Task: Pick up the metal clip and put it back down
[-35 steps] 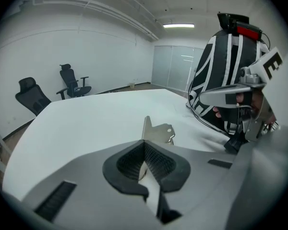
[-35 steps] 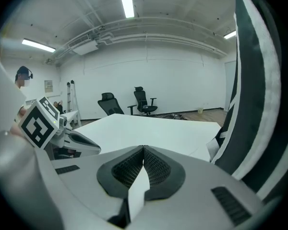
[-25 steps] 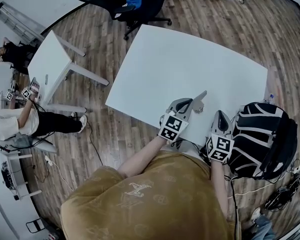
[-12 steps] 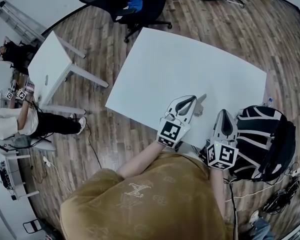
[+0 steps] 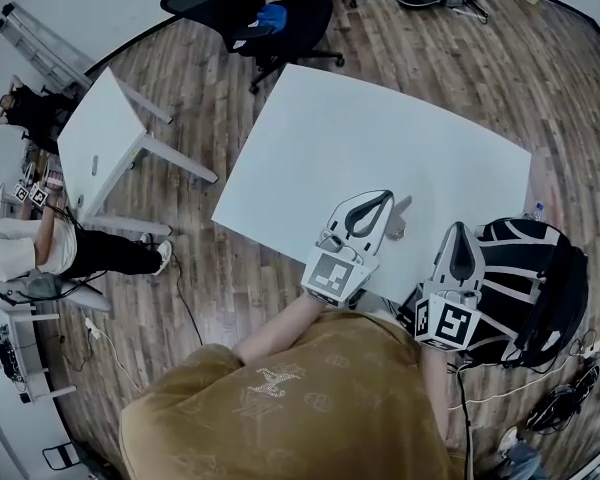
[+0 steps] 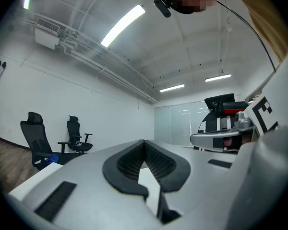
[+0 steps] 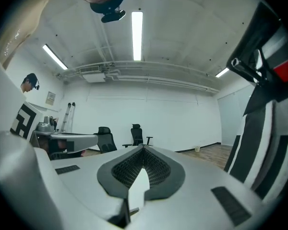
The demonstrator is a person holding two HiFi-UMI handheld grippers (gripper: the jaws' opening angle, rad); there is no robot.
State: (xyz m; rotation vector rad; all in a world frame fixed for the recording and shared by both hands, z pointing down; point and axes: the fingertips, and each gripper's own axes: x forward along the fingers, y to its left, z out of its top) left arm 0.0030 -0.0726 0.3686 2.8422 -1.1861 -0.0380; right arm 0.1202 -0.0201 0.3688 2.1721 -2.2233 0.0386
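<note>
**White, grey and brown, with black-and-white squares**

The surface (image 5: 380, 148) is plain white. It stands on a floor (image 5: 210, 58) of brown wood planks with streaked grain. The metal clip (image 5: 398, 220) is dull silver-grey. The left gripper (image 5: 385, 198) and right gripper (image 5: 458, 228) are pale grey, and their jaws are lined with black ribbed pads (image 6: 127, 163). Each bears a marker cube (image 5: 332, 273) patterned in black and white squares. The shirt (image 5: 300, 398) is mustard-tan with a faint monogram print. The backpack (image 5: 530, 268) is black with white stripes. The office chair (image 5: 305, 18) is black, with a blue item (image 5: 269, 10) on it.
</note>
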